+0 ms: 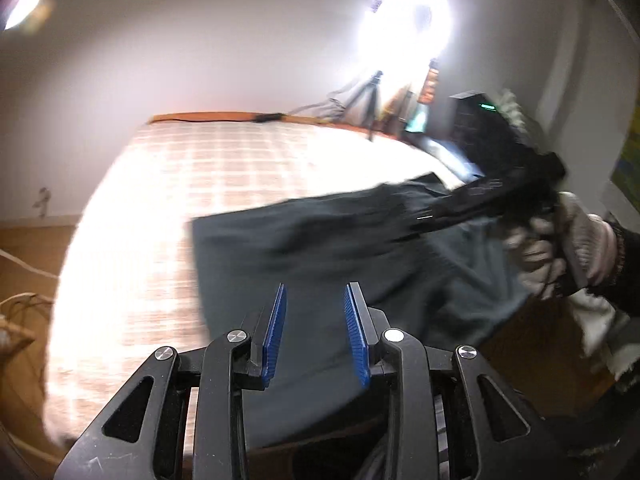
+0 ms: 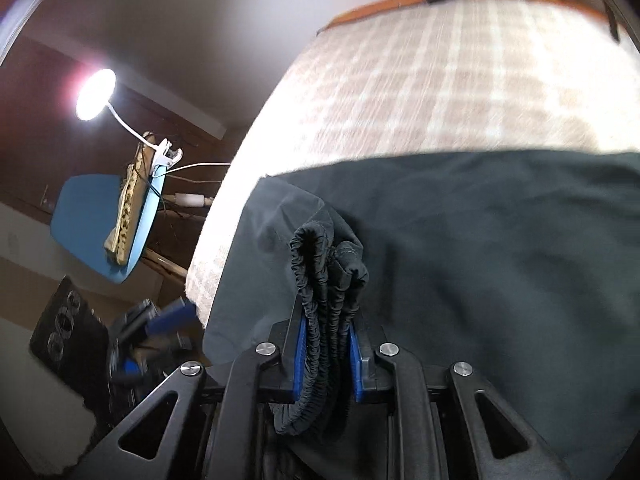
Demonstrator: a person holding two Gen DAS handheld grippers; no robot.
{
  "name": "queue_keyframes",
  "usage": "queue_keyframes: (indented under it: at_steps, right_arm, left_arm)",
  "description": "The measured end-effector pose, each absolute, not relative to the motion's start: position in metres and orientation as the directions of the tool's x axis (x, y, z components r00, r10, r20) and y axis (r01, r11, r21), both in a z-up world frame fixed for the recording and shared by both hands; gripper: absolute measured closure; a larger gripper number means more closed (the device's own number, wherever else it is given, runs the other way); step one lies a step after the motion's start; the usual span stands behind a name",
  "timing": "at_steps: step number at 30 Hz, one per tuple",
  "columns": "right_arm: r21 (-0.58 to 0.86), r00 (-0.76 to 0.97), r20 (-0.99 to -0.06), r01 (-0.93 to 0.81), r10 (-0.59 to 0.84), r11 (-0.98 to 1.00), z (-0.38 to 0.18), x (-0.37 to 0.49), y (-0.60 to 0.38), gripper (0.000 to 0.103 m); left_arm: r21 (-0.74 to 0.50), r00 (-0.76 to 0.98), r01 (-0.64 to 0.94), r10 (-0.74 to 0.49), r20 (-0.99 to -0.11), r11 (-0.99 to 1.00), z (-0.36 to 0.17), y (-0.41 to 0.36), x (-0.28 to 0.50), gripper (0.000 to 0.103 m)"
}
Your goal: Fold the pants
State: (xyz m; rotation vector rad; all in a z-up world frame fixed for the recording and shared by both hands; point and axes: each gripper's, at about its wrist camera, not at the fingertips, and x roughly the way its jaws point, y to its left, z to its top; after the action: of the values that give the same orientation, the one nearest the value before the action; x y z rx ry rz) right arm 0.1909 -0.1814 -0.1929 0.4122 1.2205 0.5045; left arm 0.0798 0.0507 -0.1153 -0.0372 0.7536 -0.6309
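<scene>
Dark grey pants (image 1: 320, 248) lie across the near part of a checked table top (image 1: 208, 168), draping over its front edge. My left gripper (image 1: 316, 300) is open and empty, just above the pants' near edge. My right gripper (image 2: 326, 320) is shut on the bunched elastic waistband (image 2: 320, 280) of the pants (image 2: 480, 260). In the left wrist view the right gripper's black body (image 1: 500, 196) and the gloved hand (image 1: 568, 240) holding it sit at the pants' right end.
A bright ring lamp on a tripod (image 1: 404, 28) stands at the table's far edge beside a black box (image 1: 476, 120). A blue chair (image 2: 104, 220) with a clip lamp (image 2: 96, 94) stands left of the table. Wood floor (image 1: 28, 248) lies at the left.
</scene>
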Motion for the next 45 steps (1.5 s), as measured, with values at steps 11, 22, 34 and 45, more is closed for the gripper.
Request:
queue_keyframes:
  at_steps: [11, 22, 34, 45]
  right_arm:
    - [0.491, 0.347, -0.8, -0.091, 0.489, 0.867, -0.171, 0.152, -0.279, 0.087]
    - [0.446, 0.429, -0.811, 0.015, 0.398, 0.895, -0.154, 0.106, -0.381, 0.087]
    - [0.378, 0.443, -0.849, 0.126, 0.289, 0.917, -0.155, 0.076, -0.462, 0.087]
    - [0.294, 0.423, -0.887, 0.214, 0.183, 0.931, -0.15, 0.05, -0.526, 0.087]
  left_arm:
    - [-0.199, 0.563, 0.521, -0.509, -0.651, 0.83, -0.123, 0.023, 0.09, 0.075]
    - [-0.186, 0.55, 0.542, -0.513, -0.659, 0.819, -0.103, -0.007, 0.091, 0.075]
    - [-0.151, 0.551, 0.573, -0.515, -0.656, 0.805, -0.059, -0.06, 0.073, 0.058]
    - [-0.238, 0.451, 0.566, -0.538, -0.712, 0.789, -0.091, -0.111, 0.073, 0.048]
